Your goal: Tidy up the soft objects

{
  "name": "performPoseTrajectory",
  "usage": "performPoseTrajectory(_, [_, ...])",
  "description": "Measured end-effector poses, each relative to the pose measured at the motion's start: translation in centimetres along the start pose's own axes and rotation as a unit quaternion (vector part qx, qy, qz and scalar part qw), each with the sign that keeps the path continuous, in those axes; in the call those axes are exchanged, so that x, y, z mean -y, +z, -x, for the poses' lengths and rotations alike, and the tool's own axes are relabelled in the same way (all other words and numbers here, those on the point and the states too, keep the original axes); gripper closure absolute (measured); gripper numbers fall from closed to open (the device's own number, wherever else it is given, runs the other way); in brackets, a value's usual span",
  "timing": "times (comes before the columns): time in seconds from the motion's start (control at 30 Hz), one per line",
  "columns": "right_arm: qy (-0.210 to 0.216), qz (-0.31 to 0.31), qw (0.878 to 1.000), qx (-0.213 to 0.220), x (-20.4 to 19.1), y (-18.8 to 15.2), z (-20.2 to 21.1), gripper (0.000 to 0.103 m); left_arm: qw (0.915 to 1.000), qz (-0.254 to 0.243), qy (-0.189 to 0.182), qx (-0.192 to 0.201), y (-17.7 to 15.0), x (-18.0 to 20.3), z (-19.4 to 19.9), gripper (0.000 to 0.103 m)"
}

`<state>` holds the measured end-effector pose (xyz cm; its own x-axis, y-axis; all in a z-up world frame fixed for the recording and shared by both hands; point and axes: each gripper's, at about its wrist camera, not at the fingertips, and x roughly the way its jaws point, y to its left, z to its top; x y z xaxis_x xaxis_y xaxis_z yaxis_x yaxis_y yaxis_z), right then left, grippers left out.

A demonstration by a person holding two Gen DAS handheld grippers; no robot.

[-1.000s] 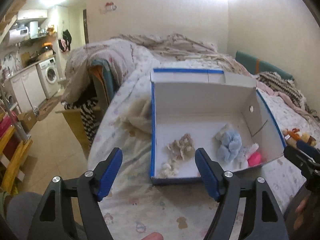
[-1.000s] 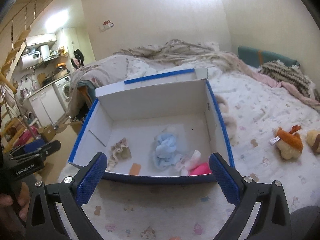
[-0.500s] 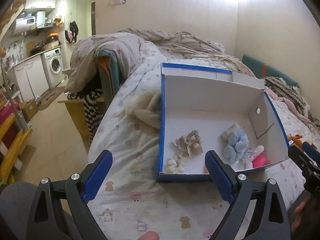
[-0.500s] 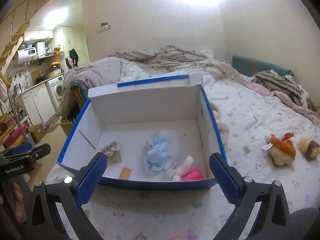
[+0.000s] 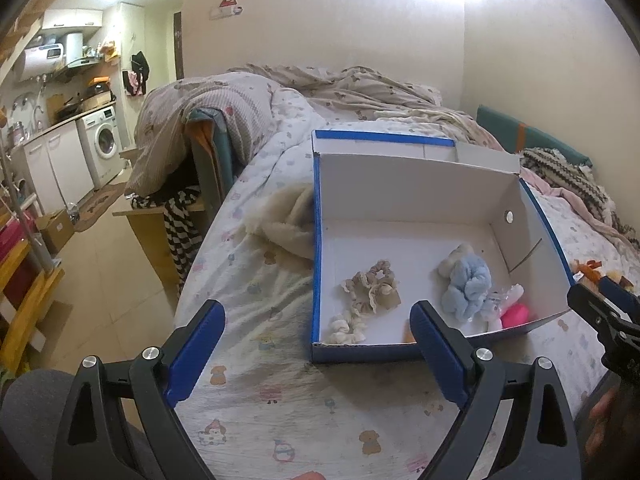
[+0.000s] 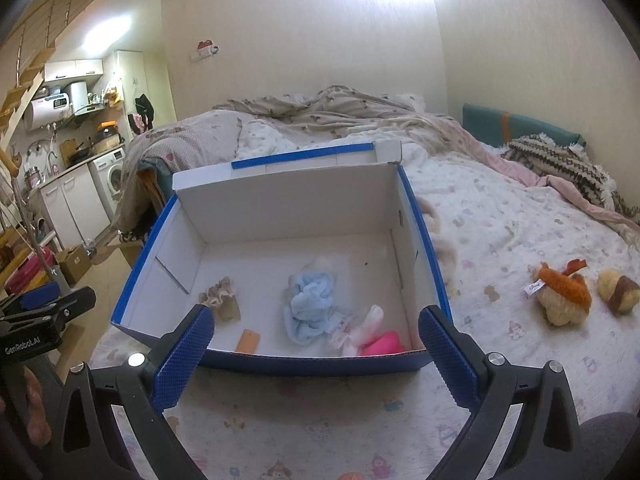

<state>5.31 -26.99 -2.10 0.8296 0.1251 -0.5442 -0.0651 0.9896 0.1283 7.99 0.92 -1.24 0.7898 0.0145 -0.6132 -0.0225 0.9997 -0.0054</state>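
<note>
Soft stuff is mostly sitting in the box (image 6: 416, 240) already: blue cloth (image 6: 312, 304), scrunchies (image 5: 372, 288). Two plush toys (image 6: 564, 296) are still waiting on the bed (image 6: 520, 240). Left gripper (image 5: 318, 344), jaws just opened, and right gripper (image 6: 316, 344) are hanging released, empty.

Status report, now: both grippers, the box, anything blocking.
Left gripper and right gripper open, empty. Box holds blue cloth; two plush toys lie outside on bed. Nothing blocking.
</note>
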Motion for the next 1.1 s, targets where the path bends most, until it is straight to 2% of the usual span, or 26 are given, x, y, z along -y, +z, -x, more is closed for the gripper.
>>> performPoseTrajectory(0.33, [-0.001, -0.008, 1.000, -0.006, 0.05, -0.35, -0.19, 0.000, 0.9999, -0.015, -0.004, 0.005, -0.10, 0.73, 0.23, 0.010])
performPoseTrajectory(1.1, [-0.001, -0.006, 1.000, 0.002, -0.10, -0.16, 0.26, 0.000, 0.9999, -0.013, -0.007, 0.006, 0.01, 0.80, 0.31, 0.010])
